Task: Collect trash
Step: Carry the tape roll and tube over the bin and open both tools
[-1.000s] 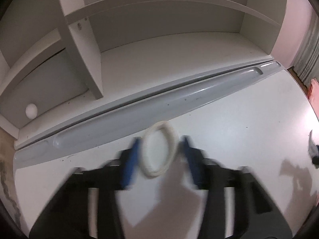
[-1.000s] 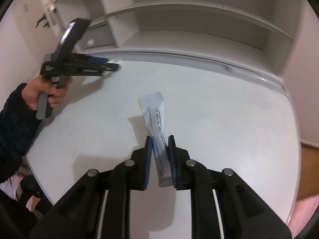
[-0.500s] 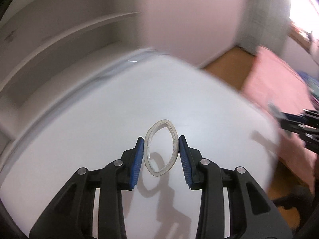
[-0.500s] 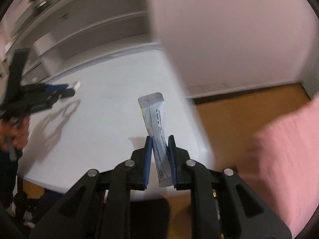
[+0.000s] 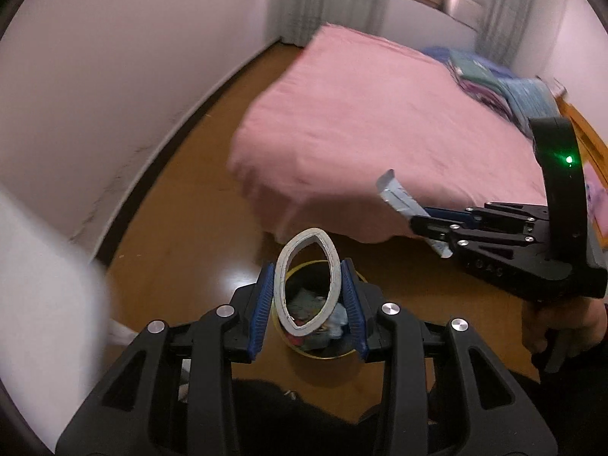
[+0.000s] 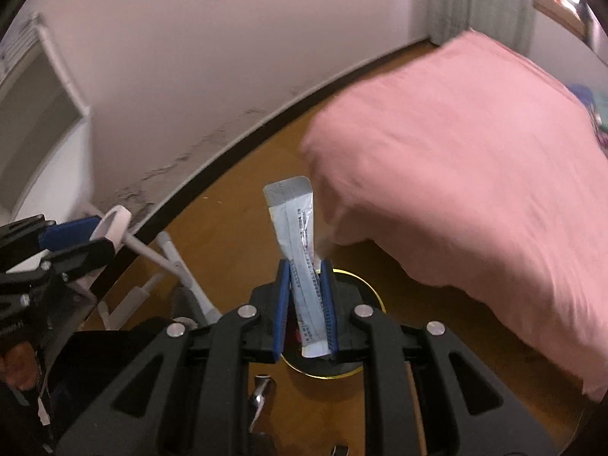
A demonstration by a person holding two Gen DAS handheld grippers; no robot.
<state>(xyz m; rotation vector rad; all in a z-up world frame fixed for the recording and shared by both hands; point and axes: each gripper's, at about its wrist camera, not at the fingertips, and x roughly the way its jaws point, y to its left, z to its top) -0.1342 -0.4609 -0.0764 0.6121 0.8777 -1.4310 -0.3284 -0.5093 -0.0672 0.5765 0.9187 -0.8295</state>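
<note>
My left gripper [image 5: 307, 300] is shut on a white tape ring [image 5: 281, 266], squeezed into an oval, held above a round black trash bin [image 5: 315, 349] with a yellow rim that holds scraps. My right gripper [image 6: 306, 304] is shut on a silver-blue stick sachet [image 6: 292, 212] that stands upright between the pads, over the same bin [image 6: 368, 296]. The right gripper with the sachet [image 5: 399, 197] also shows at the right of the left wrist view. The left gripper with the ring [image 6: 114, 224] shows at the left of the right wrist view.
A bed with a pink cover [image 5: 380, 114] stands to the right on the wooden floor [image 5: 182, 228]. A white wall with a dark skirting board [image 6: 228, 152] runs behind. White chair or rack legs [image 6: 171, 258] stand left of the bin.
Both grippers have swung away from the white desk toward the floor and now hang over the trash bin. Each keeps its hold on its item.
</note>
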